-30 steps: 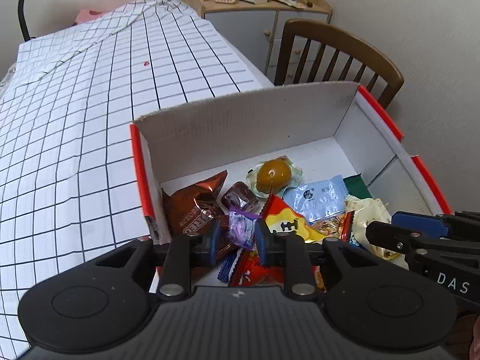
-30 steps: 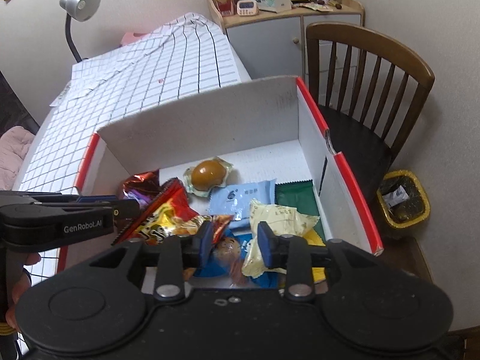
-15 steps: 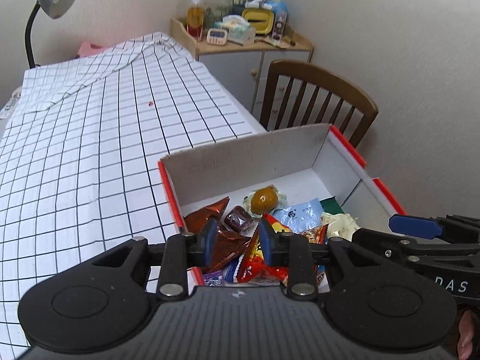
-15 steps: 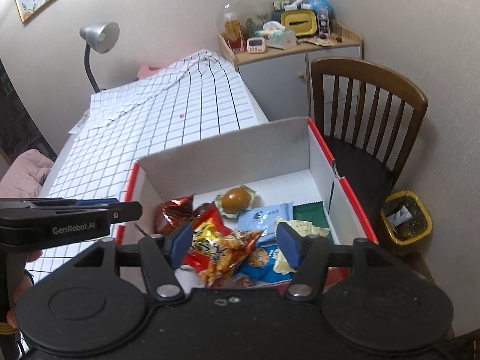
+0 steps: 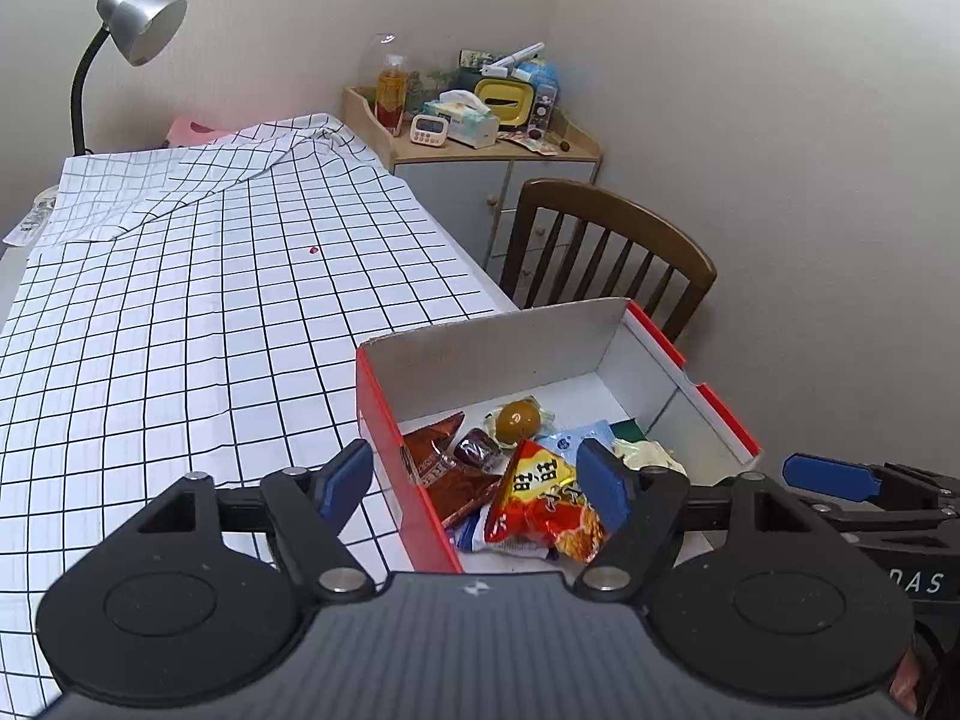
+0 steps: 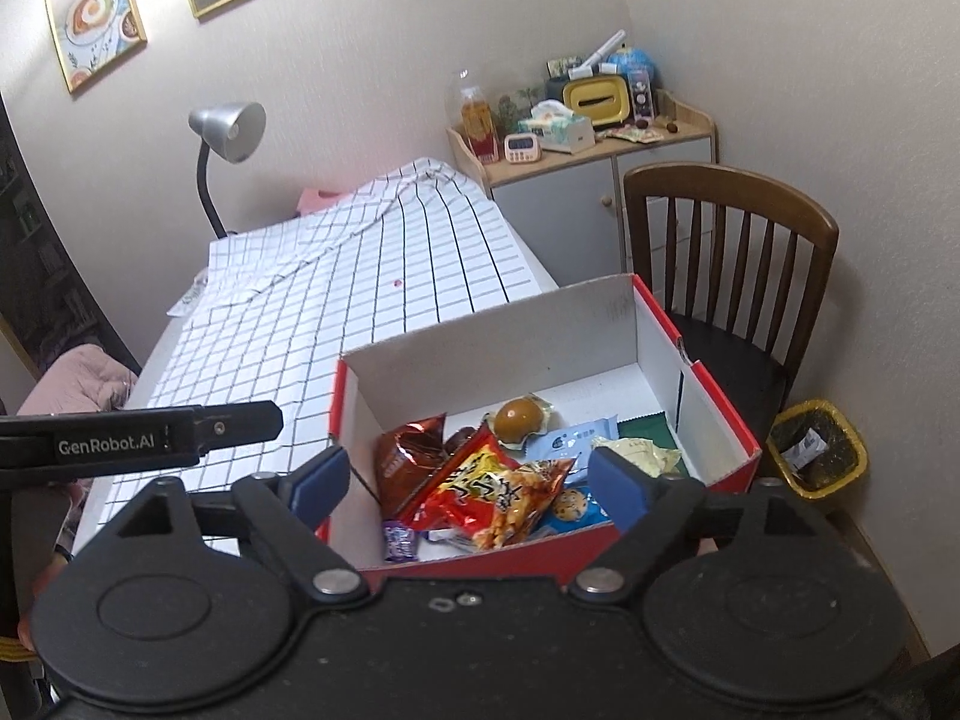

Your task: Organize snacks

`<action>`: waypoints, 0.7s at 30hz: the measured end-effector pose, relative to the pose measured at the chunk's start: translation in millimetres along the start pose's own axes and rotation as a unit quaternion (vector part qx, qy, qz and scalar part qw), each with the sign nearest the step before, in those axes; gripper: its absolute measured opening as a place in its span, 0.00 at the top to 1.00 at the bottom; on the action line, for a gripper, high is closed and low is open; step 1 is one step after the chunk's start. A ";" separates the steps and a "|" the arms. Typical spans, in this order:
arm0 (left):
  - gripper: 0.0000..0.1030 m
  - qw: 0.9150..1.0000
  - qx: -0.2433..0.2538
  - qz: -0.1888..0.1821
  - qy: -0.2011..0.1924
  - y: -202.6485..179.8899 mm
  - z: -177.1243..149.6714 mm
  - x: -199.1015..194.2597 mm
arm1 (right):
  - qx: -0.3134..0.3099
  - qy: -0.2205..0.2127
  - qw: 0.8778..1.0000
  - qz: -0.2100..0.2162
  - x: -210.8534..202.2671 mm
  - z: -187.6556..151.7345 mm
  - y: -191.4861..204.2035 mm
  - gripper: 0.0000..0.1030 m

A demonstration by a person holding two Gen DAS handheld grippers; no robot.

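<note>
Both grippers empty, above the snack box

The left gripper and right gripper are opening, gripping nothing; at twelve o'clock below them, the red-and-yellow foil snack bag tops the red-and-white cardboard box, its length running ten-to-four.

Left gripper and right gripper tilt downward, fingers opening, nothing between them.

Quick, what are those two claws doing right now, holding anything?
Left claw: opening, holding nothing, above the box.
Right claw: opening, holding nothing.
</note>
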State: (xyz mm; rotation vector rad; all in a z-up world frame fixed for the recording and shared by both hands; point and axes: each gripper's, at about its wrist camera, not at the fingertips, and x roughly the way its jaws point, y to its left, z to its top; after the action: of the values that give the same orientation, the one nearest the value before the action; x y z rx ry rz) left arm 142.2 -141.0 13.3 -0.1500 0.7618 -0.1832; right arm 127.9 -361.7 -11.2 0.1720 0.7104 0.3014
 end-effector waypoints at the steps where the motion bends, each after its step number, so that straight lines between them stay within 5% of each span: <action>1: 0.21 1.000 0.001 -0.002 -0.001 1.1 -2.5 -4.2 | 0.001 -0.004 1.000 0.002 -3.5 -1.8 2.4 0.11; 7: 0.20 1.000 0.012 -0.008 -0.004 3.1 -14.1 -21.6 | -0.005 -0.035 0.999 0.011 -26.6 -13.6 18.9 0.02; 21: 0.09 0.998 0.043 -0.007 -0.043 6.7 -34.8 -62.3 | -0.012 -0.093 0.996 -0.013 -54.4 -39.1 49.1 0.00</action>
State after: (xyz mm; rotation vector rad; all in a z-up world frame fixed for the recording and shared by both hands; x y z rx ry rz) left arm 74.5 -123.2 28.8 -0.0802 0.6670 -0.2220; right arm 52.4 -331.2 5.7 0.1654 0.5245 0.2656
